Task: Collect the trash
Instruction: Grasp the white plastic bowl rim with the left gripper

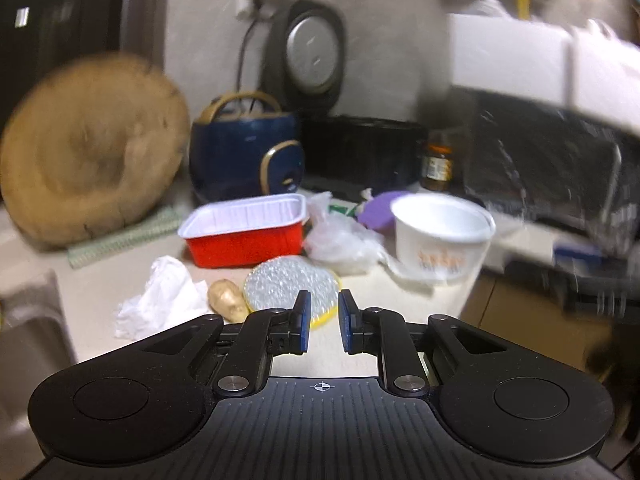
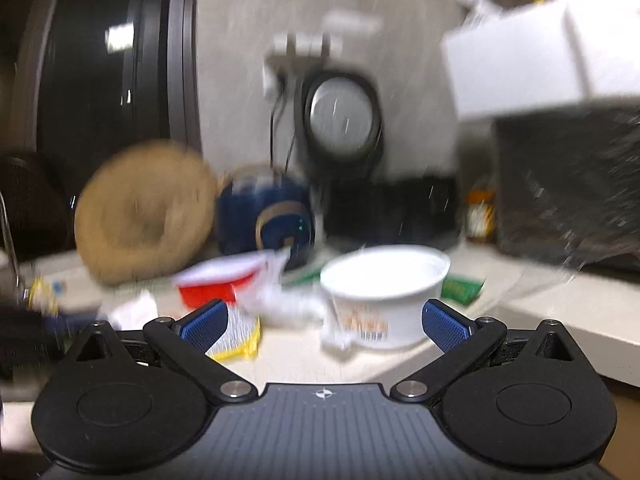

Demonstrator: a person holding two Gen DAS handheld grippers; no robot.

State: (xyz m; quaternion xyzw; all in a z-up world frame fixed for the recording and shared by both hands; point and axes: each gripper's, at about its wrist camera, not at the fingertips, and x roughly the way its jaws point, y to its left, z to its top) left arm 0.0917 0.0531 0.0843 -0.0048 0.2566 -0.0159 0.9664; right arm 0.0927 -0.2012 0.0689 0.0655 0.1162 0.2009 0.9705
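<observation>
Hovering above a pale countertop (image 1: 352, 344), I carry two grippers over a scatter of rubbish. My left gripper (image 1: 323, 322) has its blue-padded jaws drawn in to a narrow gap with nothing between them; only bare counter shows through. Just beyond its tips lies a round sponge with a silvery top and yellow edge (image 1: 291, 289), and beside that a small knobbly tan lump (image 1: 226, 301) and a crumpled white tissue (image 1: 160, 300). Behind them sits a red rectangular plastic tray with a white lining (image 1: 244, 232), empty, with a clear crumpled plastic bag (image 1: 340, 240) touching its right side. Right of the bag stands a white round paper bowl with orange print (image 1: 440, 236), near the counter's edge, a purple lid-like thing (image 1: 378, 210) behind it.

My right gripper (image 2: 324, 322) holds its jaws spread wide, gripping nothing. Its view is badly smeared, yet the same white bowl (image 2: 380, 292) shows between and beyond its fingers, apart from the pads. A green packet (image 2: 460, 290) lies just right of the bowl.

At the back stand a navy blue rounded appliance (image 1: 244, 152) and a thick round wooden board (image 1: 92, 160) leaning against the wall.
</observation>
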